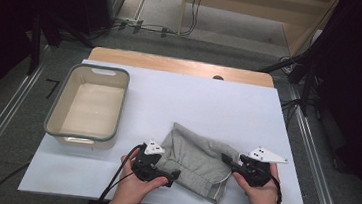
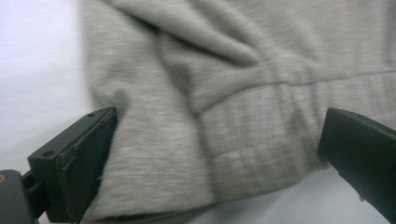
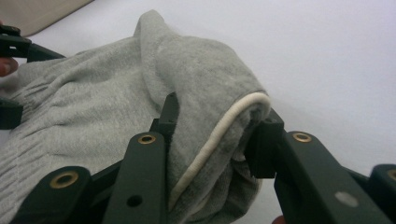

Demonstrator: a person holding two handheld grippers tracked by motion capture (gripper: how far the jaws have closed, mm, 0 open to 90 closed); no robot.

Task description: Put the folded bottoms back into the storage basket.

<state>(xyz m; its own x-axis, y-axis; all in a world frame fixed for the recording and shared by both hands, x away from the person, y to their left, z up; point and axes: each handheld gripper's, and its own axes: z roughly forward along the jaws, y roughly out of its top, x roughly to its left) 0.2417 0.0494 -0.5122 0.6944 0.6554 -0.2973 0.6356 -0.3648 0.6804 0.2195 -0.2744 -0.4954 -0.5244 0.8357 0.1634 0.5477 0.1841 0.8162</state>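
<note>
a folded grey sweatshirt lies in the lower middle of the high view, on the white surface, with a claw at each side of it. the right claw is pressed onto a thick folded edge of the garment: in the right gripper view the cream piping of a hem or hood rim is seen bulging between the two black jaws, so the cloth is pinched there. this grip appears meant to hold the lower right of the garment steady, or to carry that fold across.

the left claw is spread wide. in the left gripper view the ribbed band of the sweatshirt sits between the jaws, at the centre and lower right of the frame, but neither pad is seen pressing on it; the left jaw stands just beside the cloth's edge. it seems poised to take hold of that side so both ends can be moved together.

a beige bin with a grey rim stands at the left of the high view, well apart from the garment, probably as its destination.

what kind of garment part is gripped cannot be told for certain: the folds hide sleeves and neckline. the left gripper view is blurred. the person's forearms are cut off by the bottom edge, and the underside of the cloth is hidden.
</note>
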